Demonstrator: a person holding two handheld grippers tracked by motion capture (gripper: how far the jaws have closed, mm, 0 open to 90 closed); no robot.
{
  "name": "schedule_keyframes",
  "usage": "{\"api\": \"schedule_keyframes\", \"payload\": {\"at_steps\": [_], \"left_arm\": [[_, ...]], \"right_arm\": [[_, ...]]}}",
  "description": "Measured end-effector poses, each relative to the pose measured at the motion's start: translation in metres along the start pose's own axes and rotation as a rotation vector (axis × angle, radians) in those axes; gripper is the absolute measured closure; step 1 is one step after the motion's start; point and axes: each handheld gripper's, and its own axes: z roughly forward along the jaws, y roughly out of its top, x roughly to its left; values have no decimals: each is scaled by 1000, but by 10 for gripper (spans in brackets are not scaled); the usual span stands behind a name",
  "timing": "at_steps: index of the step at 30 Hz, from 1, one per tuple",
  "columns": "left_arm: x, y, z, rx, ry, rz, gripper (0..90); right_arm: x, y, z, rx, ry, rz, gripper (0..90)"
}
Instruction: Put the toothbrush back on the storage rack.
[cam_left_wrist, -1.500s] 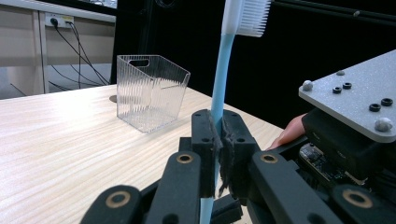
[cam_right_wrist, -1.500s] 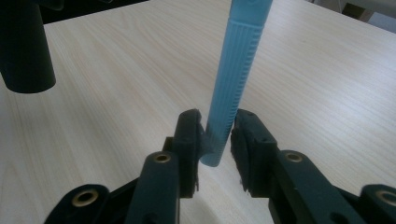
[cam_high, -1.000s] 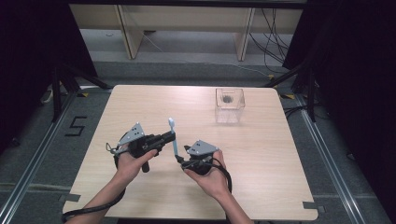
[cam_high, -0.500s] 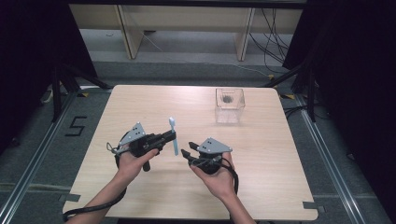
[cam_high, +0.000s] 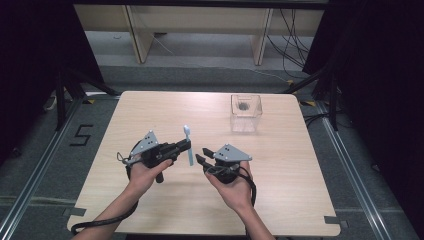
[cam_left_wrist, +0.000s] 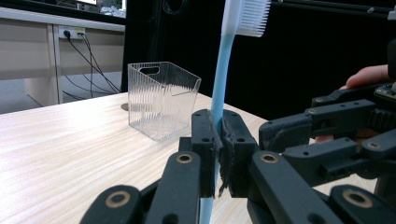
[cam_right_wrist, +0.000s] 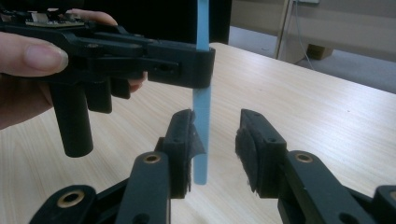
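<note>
With the toothbrush (cam_left_wrist: 217, 100) clamped upright in the left gripper (cam_high: 187, 146), the open right gripper (cam_right_wrist: 215, 140) should be centred on the handle's lower end before being closed.

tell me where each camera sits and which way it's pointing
High view: above the person's side, looking forward and down on the table; both forearms, left tongs and right tongs show.
Left gripper view: rides the left tongs, facing the clear box; its jaws clamp the toothbrush.
Right gripper view: rides the right tongs, jaws apart, facing the other hand.
All three views share the toothbrush.
</note>
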Motion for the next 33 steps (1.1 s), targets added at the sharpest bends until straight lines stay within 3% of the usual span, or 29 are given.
{"api": "schedule_keyframes", "payload": {"at_steps": [5, 6, 15, 22, 23, 25, 26, 29, 33], "left_arm": [[3, 0, 3, -5, 5, 1, 845], [3, 0, 4, -5, 5, 2, 845], [5, 2, 8, -11, 5, 12, 845], [7, 3, 14, -10, 11, 22, 845], [7, 4, 16, -12, 11, 23, 845], [6, 4, 18, -11, 9, 27, 845], [5, 4, 19, -10, 6, 32, 845], [1, 4, 23, -4, 2, 47, 845], [-2, 3, 24, -3, -2, 51, 845]], "right_arm": [[-3, -3, -1, -9, 3, 4, 653], [-4, -3, -4, 3, -15, 6, 651], [-8, -5, -7, -10, -34, 19, 640], [-9, 3, -10, -82, -57, 31, 634], [-10, 5, -9, -101, -59, 15, 634], [-8, 9, -9, -126, -57, 34, 635], [-9, 12, -9, -138, -66, 19, 635], [-6, 20, -7, -156, -44, 60, 638], [-7, 27, -1, -187, -68, 24, 636]]}}
